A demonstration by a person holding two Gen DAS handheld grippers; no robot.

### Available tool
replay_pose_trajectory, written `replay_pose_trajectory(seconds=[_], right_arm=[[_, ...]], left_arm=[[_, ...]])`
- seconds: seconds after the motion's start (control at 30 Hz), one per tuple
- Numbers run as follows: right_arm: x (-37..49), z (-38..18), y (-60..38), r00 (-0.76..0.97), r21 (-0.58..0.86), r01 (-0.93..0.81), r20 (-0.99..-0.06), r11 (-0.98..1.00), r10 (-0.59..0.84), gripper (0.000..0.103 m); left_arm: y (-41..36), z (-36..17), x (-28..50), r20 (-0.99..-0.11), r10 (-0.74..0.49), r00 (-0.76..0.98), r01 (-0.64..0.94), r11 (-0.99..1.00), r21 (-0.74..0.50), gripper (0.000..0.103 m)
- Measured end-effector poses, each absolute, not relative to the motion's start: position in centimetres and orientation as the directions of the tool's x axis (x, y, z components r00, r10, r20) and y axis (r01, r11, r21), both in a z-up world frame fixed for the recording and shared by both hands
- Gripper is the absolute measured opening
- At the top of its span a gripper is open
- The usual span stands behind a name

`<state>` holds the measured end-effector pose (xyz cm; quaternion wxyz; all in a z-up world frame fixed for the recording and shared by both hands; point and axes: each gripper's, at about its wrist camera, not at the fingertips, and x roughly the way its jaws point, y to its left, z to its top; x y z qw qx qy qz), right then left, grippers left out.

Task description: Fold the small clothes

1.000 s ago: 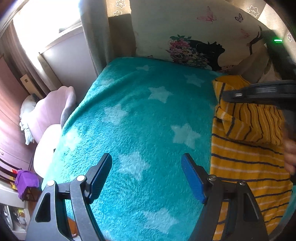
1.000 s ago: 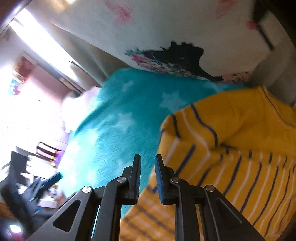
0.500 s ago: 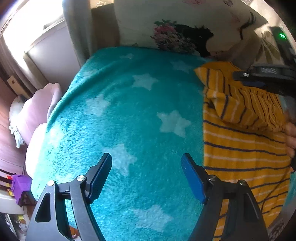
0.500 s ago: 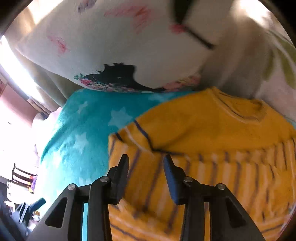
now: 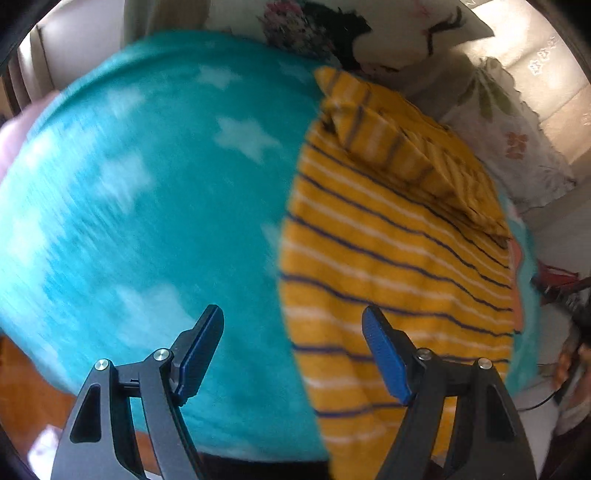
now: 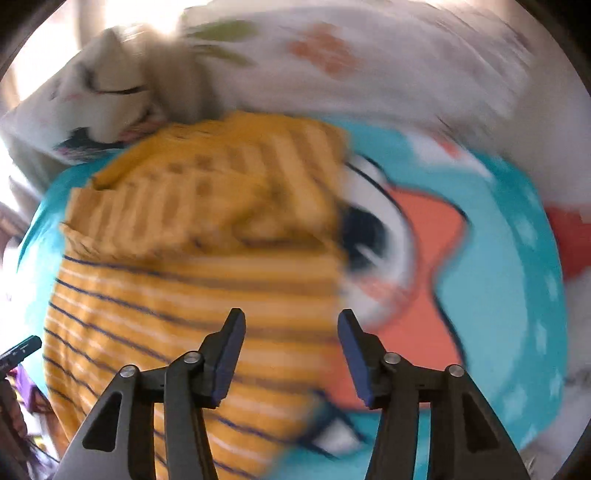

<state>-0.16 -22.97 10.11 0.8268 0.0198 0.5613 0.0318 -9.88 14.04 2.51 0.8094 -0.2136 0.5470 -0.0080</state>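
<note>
I'm looking at a home bedroom, likely a child's: a bed under a teal fleece blanket with white stars, a printed pillow with flowers at the head, a floral sheet alongside, wooden floor below.

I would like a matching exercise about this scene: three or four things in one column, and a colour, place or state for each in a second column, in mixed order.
Things:
1. striped shirt
2. blanket
3. left tool
4. pillow

Descriptions:
a. open, holding nothing
b. teal with pale stars
c. yellow, top part folded over
d. white, at the far end of the bed

Pairs: 1-c, 2-b, 3-a, 4-d
</note>
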Motion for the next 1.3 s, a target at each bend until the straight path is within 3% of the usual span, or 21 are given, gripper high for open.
replay_pose_trajectory(seconds=[0.07, 0.1, 0.2, 0.4, 0.57, 0.63, 0.67, 0.7, 0.73, 0.8, 1.17, 1.3], right_arm=[[-2.4, 8.7, -27.0, 0.339, 0.213, 0.043, -0.922, 0.976, 0.187, 0.059], [-3.2, 7.9, -27.8, 0.332, 0.292, 0.065, -0.908, 0.954, 0.255, 0.059], [-5.6, 4.8, -29.4, 0.316, 0.506, 0.113, -0.834, 0.855, 0.452, 0.059], [-7.7, 1.0, -24.2, 0.257, 0.739, 0.081, -0.664, 0.669, 0.702, 0.06], [-9.6, -0.3, -20.1, 0.175, 0.805, 0.04, -0.589, 0.592, 0.789, 0.061], [-10.6, -0.1, -18.9, 0.174, 0.8, 0.018, -0.593, 0.6, 0.786, 0.061], [-10.9, -0.1, -18.6, 0.182, 0.793, 0.011, -0.6, 0.609, 0.779, 0.061], [-11.1, 0.2, -18.3, 0.192, 0.779, 0.003, -0.615, 0.627, 0.765, 0.056], [-11.2, 0.3, -18.1, 0.198, 0.762, 0.002, -0.635, 0.648, 0.746, 0.038], [-10.8, 0.1, -17.8, 0.194, 0.696, -0.001, -0.704, 0.718, 0.683, 0.013], [-15.4, 5.0, -21.2, 0.159, 0.782, -0.103, -0.597, 0.615, 0.786, 0.008], [-16.7, 3.7, -21.2, 0.122, 0.773, -0.075, -0.619, 0.629, 0.776, 0.009]], left_arm=[[12.8, 1.4, -10.6, -0.858, -0.318, 0.403, -0.209, 0.881, -0.425, 0.077], [12.4, 1.1, -10.9, -0.846, -0.339, 0.412, -0.205, 0.87, -0.449, 0.081], [10.8, 1.1, -11.7, -0.823, -0.338, 0.456, -0.17, 0.875, -0.453, 0.084], [8.8, 0.8, -13.1, -0.757, -0.465, 0.46, -0.135, 0.805, -0.577, 0.084], [8.3, 0.8, -14.7, -0.733, -0.486, 0.476, -0.166, 0.769, -0.618, 0.083], [8.2, 0.8, -15.1, -0.749, -0.463, 0.474, -0.185, 0.779, -0.599, 0.073], [8.1, 0.8, -15.1, -0.776, -0.425, 0.467, -0.206, 0.8, -0.563, 0.057], [8.1, 0.8, -15.1, -0.791, -0.406, 0.458, -0.221, 0.81, -0.543, 0.028], [8.4, 0.5, -15.0, -0.812, -0.389, 0.435, -0.25, 0.814, -0.524, 0.013], [9.4, 0.0, -15.0, -0.804, -0.411, 0.429, -0.295, 0.778, -0.555, 0.01], [10.6, 6.9, -22.4, -0.781, -0.413, 0.469, -0.264, 0.778, -0.57, 0.009], [8.9, 5.6, -23.1, -0.83, -0.371, 0.417, -0.273, 0.82, -0.504, 0.009]])
